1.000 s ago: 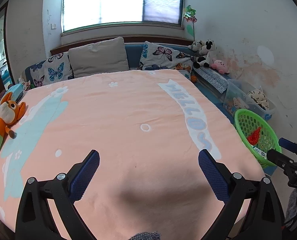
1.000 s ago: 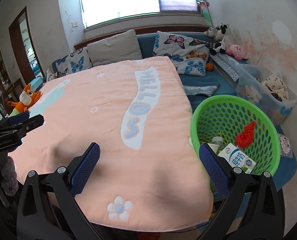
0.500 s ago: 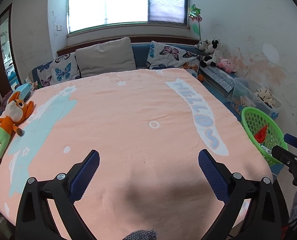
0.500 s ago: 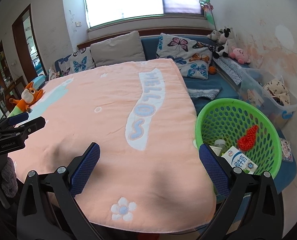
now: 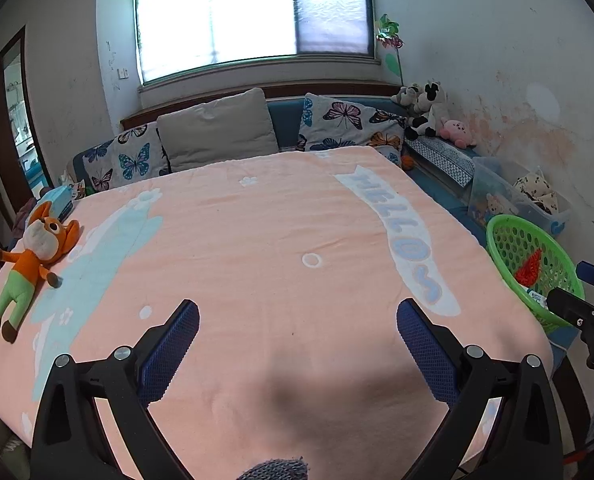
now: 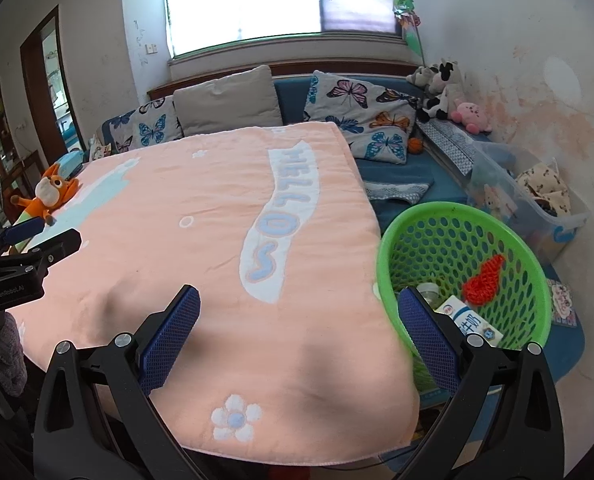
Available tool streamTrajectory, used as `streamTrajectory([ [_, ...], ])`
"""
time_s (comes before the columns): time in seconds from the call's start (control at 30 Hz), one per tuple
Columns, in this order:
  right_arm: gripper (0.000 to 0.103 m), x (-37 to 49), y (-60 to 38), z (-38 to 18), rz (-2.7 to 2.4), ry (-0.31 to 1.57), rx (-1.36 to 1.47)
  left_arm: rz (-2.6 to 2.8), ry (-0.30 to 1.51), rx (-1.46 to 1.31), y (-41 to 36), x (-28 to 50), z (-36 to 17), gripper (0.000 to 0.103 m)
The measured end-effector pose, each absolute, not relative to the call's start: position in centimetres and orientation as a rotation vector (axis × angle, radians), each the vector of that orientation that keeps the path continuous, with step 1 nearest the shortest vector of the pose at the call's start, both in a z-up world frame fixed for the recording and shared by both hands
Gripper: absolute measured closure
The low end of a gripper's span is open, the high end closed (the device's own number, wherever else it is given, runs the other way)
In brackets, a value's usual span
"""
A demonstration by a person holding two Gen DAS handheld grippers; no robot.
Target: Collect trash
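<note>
Pink blanket (image 5: 281, 248) covers nearly the whole bed, spread flat, "HELLOS" lettering running down its right side; no loose rubbish visible anywhere on it from either wrist view. Far end: a grey pillow (image 5: 217, 134) and butterfly-print cushions (image 5: 349, 124) propped against the headboard under the window. Along the right wall, a clear storage bin (image 6: 537, 208) with soft toys and cloth. Green basket (image 6: 457, 268) stands on the floor just beside the bed's near right corner, below blanket level, probably so things can be dropped in over the edge. Orange plush toy (image 5: 29, 256) lies on its back at the blanket's left edge; it reads as a belonging, not trash. Inside the basket: a milk carton (image 6: 471, 320) lying tilted, a red knitted piece (image 6: 483, 276) against the mesh wall, and what looks like a small clear bottle (image 6: 429, 290), partly hidden. So the collected trash sits there. Left gripper (image 5: 297, 328) hovers over the near middle of the blanket, fingers spread wide, nothing between them. Right gripper (image 6: 299, 326) hangs over the near right corner, likewise spread and empty, its right finger overlapping the basket rim in view. Judgement: collection looks close to finished, both tools idle.
</note>
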State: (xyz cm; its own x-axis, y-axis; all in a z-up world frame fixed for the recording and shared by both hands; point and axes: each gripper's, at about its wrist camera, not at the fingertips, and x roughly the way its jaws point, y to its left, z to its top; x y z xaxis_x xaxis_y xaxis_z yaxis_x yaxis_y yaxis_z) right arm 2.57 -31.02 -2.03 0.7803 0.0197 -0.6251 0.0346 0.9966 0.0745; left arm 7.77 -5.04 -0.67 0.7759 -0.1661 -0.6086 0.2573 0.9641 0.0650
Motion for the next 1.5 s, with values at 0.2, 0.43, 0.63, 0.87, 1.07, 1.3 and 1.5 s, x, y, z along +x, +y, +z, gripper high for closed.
streamTrajectory([
  [0.2,0.004,2.4,-31.4,-1.9,-0.017,0.669,0.092,-0.218,0.629,0.156,-5.2,7.6,-0.5,0.007],
  [0.43,0.004,2.3,-31.5,-1.9,-0.023,0.668,0.096,-0.215,0.624,0.156,-5.4,7.6,-0.5,0.007],
  [0.63,0.004,2.2,-31.6,-2.0,-0.027,0.668,0.099,-0.210,0.610,0.160,-5.7,7.3,-0.3,0.007],
  [0.87,0.004,2.2,-31.8,-2.0,-0.034,0.663,0.102,-0.211,0.601,0.160,-6.0,7.1,-0.2,0.007],
  [1.07,0.004,2.1,-32.0,-1.8,-0.036,0.661,0.104,-0.213,0.591,0.167,-6.2,7.0,-0.2,0.007],
  [1.3,0.004,2.1,-32.0,-1.8,-0.036,0.661,0.105,-0.215,0.589,0.168,-6.4,6.9,-0.1,0.007],
  [1.5,0.004,2.1,-32.1,-1.9,-0.041,0.663,0.110,-0.217,0.587,0.169,-6.6,6.8,-0.1,0.007],
])
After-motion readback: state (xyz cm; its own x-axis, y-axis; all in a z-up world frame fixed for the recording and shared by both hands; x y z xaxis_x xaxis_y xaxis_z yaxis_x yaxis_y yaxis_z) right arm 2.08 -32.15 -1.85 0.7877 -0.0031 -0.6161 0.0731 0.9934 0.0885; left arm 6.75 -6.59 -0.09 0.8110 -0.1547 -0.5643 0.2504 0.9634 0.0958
